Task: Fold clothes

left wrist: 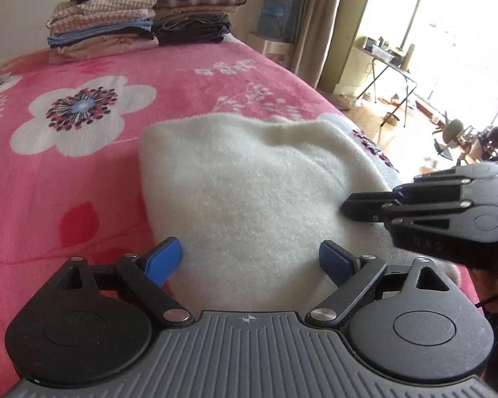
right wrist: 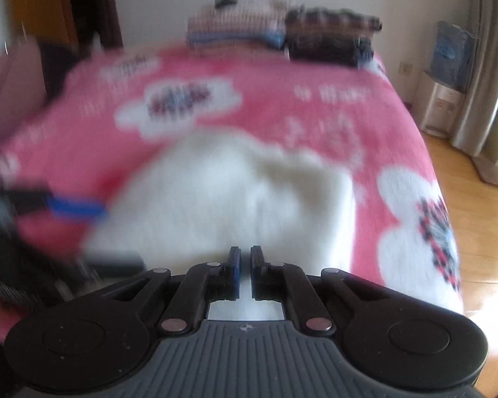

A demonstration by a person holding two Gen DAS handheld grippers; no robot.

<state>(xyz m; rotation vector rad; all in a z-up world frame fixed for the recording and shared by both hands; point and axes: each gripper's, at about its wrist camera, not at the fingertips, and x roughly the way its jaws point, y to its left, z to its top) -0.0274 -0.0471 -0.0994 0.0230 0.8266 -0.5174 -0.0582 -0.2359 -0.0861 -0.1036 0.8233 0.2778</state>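
White and fleecy, the folded fluffy garment [left wrist: 249, 192] lay on the pink fleece blanket with big white flowers [left wrist: 83, 172] that covered the bed, near its front edge. The left gripper [left wrist: 249, 258] hung over the garment's near end, its blue-padded fingers [left wrist: 164, 260] spread wide on either side of the fleece and pinching nothing. The right gripper [right wrist: 245, 265] stood with its jaws almost pressed together, only a narrow slit between them; its tip lay against the garment's right edge. Two stacks of folded clothes [left wrist: 142, 20] sat at the bed's far end.
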